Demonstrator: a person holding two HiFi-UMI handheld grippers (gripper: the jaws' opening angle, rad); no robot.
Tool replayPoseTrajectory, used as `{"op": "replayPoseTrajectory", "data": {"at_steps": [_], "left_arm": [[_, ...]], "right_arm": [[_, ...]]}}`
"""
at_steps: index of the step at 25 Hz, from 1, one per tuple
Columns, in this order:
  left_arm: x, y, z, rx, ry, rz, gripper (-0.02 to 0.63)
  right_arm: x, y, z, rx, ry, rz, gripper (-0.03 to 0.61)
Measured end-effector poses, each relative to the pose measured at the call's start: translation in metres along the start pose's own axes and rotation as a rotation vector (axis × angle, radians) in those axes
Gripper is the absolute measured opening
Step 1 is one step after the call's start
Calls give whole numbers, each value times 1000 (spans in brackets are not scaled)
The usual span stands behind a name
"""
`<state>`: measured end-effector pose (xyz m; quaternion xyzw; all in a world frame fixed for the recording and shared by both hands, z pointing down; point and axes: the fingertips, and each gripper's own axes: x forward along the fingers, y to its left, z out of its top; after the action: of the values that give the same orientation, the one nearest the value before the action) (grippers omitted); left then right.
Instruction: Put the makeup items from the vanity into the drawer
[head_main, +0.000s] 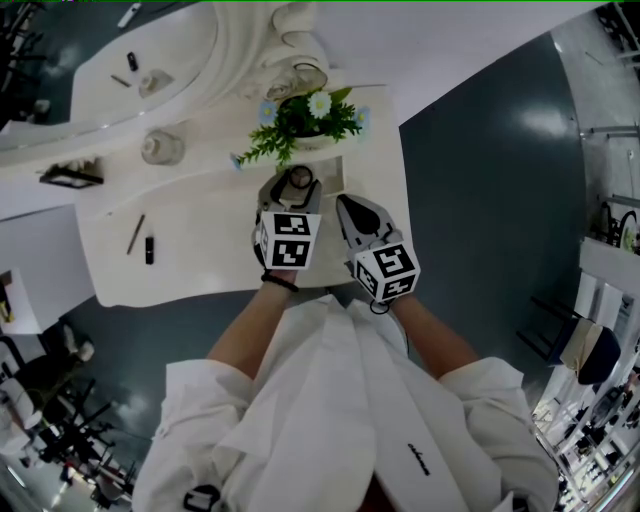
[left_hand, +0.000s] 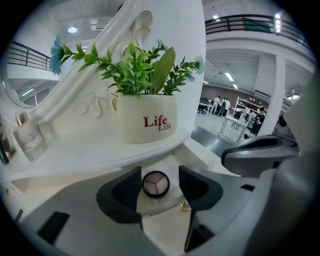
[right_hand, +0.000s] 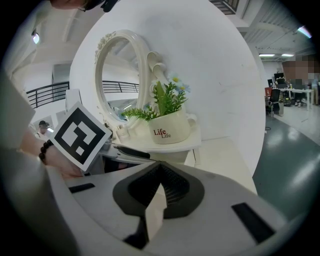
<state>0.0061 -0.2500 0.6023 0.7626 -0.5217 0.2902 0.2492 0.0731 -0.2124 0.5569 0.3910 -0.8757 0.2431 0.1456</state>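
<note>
Compact (left_hand: 155, 183) position: just in front of and below the plant pot (left_hand: 146, 118), on a white ledge above a gold knob (left_hand: 185, 207). We cannot tell whether that ledge is the drawer. We read the left gripper (left_hand: 159, 176) as open, its jaws straddling the compact with a gap on one side. The right gripper (right_hand: 159, 167), farther from the pot, is closed and empty.

Noted smooth satin white paint on vanity top (head_main: 200, 215); glossy glazed cream ceramic on planter pot (left_hand: 146, 117); shiny black plastic rim, matt powder pans on eyeshadow compact (left_hand: 155, 183); ribbed matt black pads (right_hand: 172, 186) on right gripper (right_hand: 159, 167); polished dark floor (head_main: 480, 180).
</note>
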Motion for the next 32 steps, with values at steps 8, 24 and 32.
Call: {"op": "replayPoseTrajectory", "data": {"at_steps": [8,24,32], "left_arm": [[-23,5,16,12,-146,-6,184],[-147,47,57,32,-410,61,28],[-200,68,75,15,-541,82,28]], "right_arm": [[-7,1,5,-1,-16,-3,15],[-45,9,53,-6,-121,-31,15],[-64,24,93,-48,-207,-38,16]]}}
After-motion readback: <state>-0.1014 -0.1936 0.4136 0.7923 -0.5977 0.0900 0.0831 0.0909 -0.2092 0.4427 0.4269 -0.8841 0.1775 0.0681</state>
